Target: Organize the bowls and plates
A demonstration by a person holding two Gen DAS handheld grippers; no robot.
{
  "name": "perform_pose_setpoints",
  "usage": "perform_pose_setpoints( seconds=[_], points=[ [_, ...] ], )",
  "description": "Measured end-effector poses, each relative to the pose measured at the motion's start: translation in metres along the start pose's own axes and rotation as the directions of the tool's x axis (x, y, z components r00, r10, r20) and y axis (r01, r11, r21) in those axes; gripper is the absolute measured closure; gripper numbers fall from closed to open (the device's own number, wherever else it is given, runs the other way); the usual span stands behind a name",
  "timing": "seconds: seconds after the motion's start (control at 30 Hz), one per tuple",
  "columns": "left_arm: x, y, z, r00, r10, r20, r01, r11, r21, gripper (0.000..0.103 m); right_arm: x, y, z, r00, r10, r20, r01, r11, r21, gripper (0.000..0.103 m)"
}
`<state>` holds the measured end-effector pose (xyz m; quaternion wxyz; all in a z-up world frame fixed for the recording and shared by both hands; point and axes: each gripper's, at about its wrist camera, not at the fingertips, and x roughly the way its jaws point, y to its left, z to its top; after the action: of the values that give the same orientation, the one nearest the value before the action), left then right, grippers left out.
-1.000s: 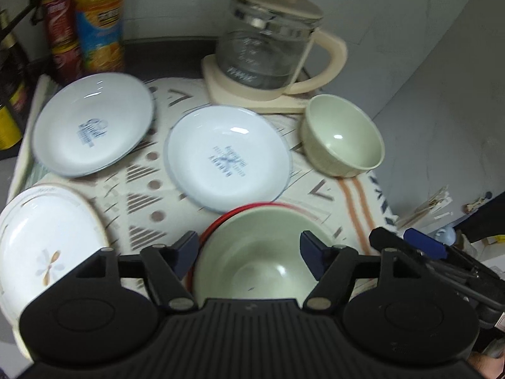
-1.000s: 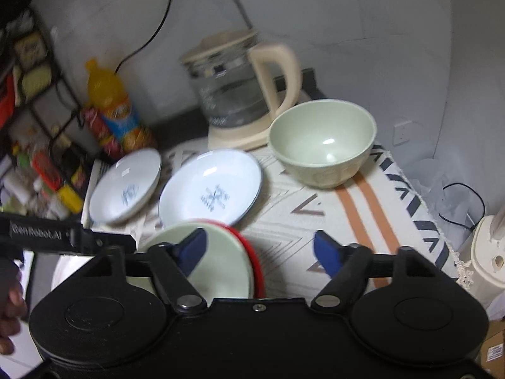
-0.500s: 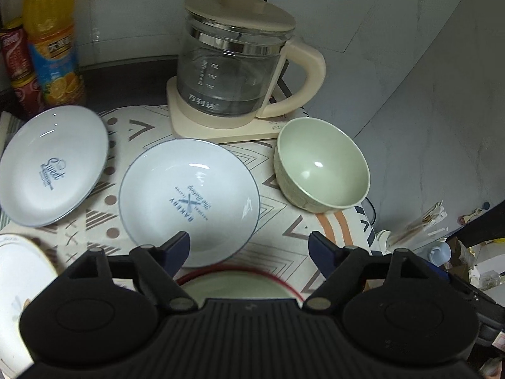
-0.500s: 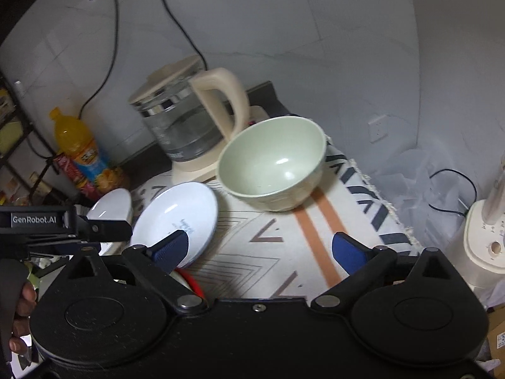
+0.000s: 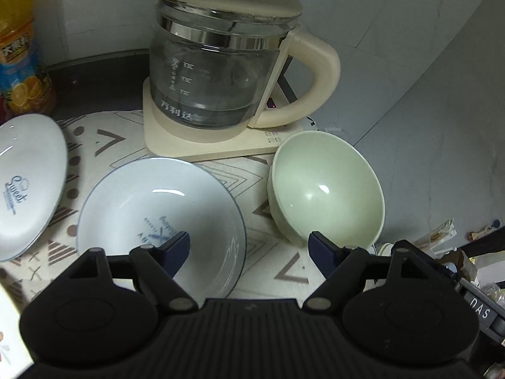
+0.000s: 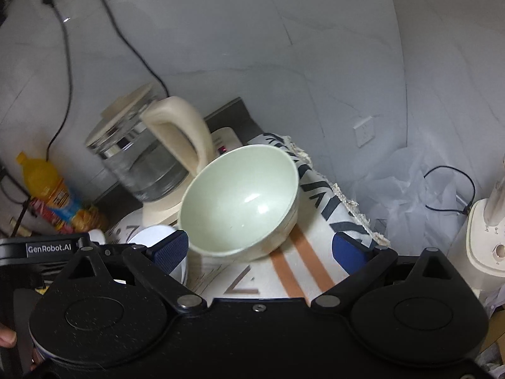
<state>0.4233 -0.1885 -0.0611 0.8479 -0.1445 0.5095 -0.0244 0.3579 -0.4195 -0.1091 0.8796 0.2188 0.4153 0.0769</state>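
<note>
A pale green bowl (image 5: 328,189) stands on the patterned cloth at the right, in front of the kettle; it also shows in the right wrist view (image 6: 240,202). A white plate with blue print (image 5: 157,214) lies left of it. A second white plate (image 5: 28,183) lies at the far left. My left gripper (image 5: 249,248) is open and empty, above the gap between the plate and the green bowl. My right gripper (image 6: 260,249) is open and empty, its fingers on either side of the green bowl's near edge, apart from it.
A glass kettle (image 5: 217,72) on a cream base stands at the back. An orange drink bottle (image 5: 15,47) stands at the back left. The cloth-covered table edge (image 6: 347,202) drops off to the right. A white appliance (image 6: 486,240) stands beyond it.
Both grippers have moved forward and right toward the green bowl and kettle. The nearer green bowl on the red plate has dropped out of both views.
</note>
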Motion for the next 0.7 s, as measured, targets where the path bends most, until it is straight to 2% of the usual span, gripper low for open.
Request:
perform_pose_setpoints(
  seconds=[0.2,0.43,0.5,0.53,0.57,0.6,0.67,0.7],
  points=[
    [0.025,-0.006,0.016,1.0,-0.017,-0.02,0.016,1.0,-0.004,0.022,0.02,-0.002,0.008,1.0,-0.006,0.001,0.006,0.999,0.04,0.005],
    [0.05,-0.018,0.028,0.999,0.012,-0.032,-0.012,1.0,0.004,0.026,0.042,-0.016,0.015,1.0,-0.022,-0.023,0.024,0.996,0.091,0.006],
    [0.056,-0.023,0.03,0.999,-0.001,-0.035,0.001,1.0,0.011,0.027,0.048,-0.021,0.017,0.999,-0.036,-0.035,0.039,0.993,0.109,0.014],
    [0.058,-0.026,0.031,1.0,0.0,-0.031,0.0,1.0,0.018,0.033,0.052,-0.023,0.018,0.998,-0.038,-0.046,0.044,0.992,0.119,0.018],
    [0.06,-0.028,0.031,1.0,0.009,-0.02,-0.009,1.0,0.025,0.037,0.056,-0.024,0.019,0.998,-0.037,-0.058,0.044,0.991,0.127,0.026],
    [0.062,-0.031,0.031,1.0,0.02,-0.013,-0.02,0.999,0.032,0.044,0.06,-0.025,0.019,0.997,-0.036,-0.068,0.045,0.99,0.133,0.034],
    [0.069,-0.036,0.031,0.999,0.034,-0.027,-0.032,0.999,0.043,0.06,0.066,-0.027,0.019,0.996,-0.039,-0.079,0.049,0.989,0.139,0.044],
    [0.073,-0.037,0.03,0.999,0.034,-0.035,-0.033,0.999,0.041,0.07,0.069,-0.028,0.019,0.996,-0.046,-0.08,0.057,0.988,0.143,0.053]
  ],
)
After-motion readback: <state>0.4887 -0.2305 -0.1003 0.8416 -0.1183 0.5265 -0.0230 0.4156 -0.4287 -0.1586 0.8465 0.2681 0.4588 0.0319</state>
